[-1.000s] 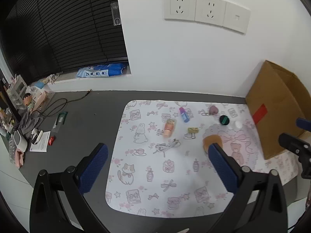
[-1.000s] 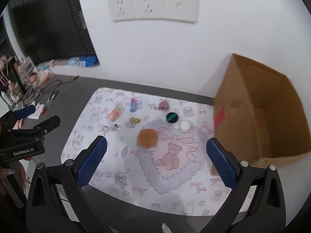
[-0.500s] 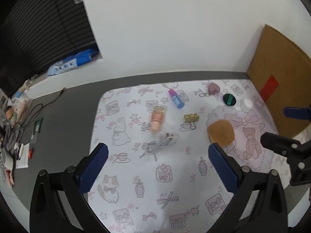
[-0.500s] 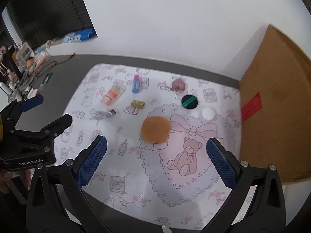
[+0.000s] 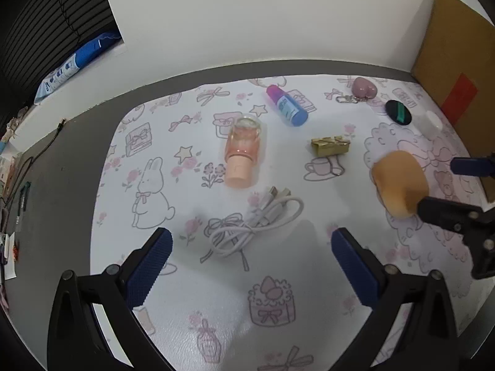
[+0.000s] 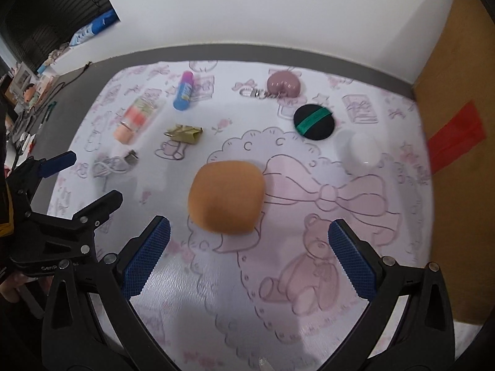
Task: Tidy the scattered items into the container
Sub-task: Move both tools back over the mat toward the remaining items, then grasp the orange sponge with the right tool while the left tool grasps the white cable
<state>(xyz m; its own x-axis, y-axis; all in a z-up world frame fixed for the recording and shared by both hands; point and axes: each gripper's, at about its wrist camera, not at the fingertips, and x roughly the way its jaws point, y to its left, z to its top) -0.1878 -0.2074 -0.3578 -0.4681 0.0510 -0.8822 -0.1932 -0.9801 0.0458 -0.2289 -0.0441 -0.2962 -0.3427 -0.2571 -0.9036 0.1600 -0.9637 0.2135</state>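
Observation:
Small items lie scattered on a patterned mat (image 5: 278,324). My left gripper (image 5: 250,247) is open just short of a coiled white USB cable (image 5: 256,219). Beyond it lie a pink bottle (image 5: 243,151), a blue and purple tube (image 5: 286,105) and a gold binder clip (image 5: 330,145). My right gripper (image 6: 247,241) is open, its fingers just short of an orange sponge (image 6: 227,196). Farther off lie a black puff with a green band (image 6: 313,122), a white cap (image 6: 362,150) and a mauve heart keychain (image 6: 283,85). The cardboard box (image 6: 464,123) stands at the right.
A white wall runs close behind the mat. Dark table (image 5: 55,185) at the left carries cables and clutter near its edge. A blue packet (image 5: 74,61) lies on the sill under the blinds. The right gripper shows in the left wrist view (image 5: 458,191), beside the sponge.
Both grippers have dropped and moved forward toward the mat. The cable now lies just ahead of the left fingers and the sponge just ahead of the right ones. Nothing has been gripped.

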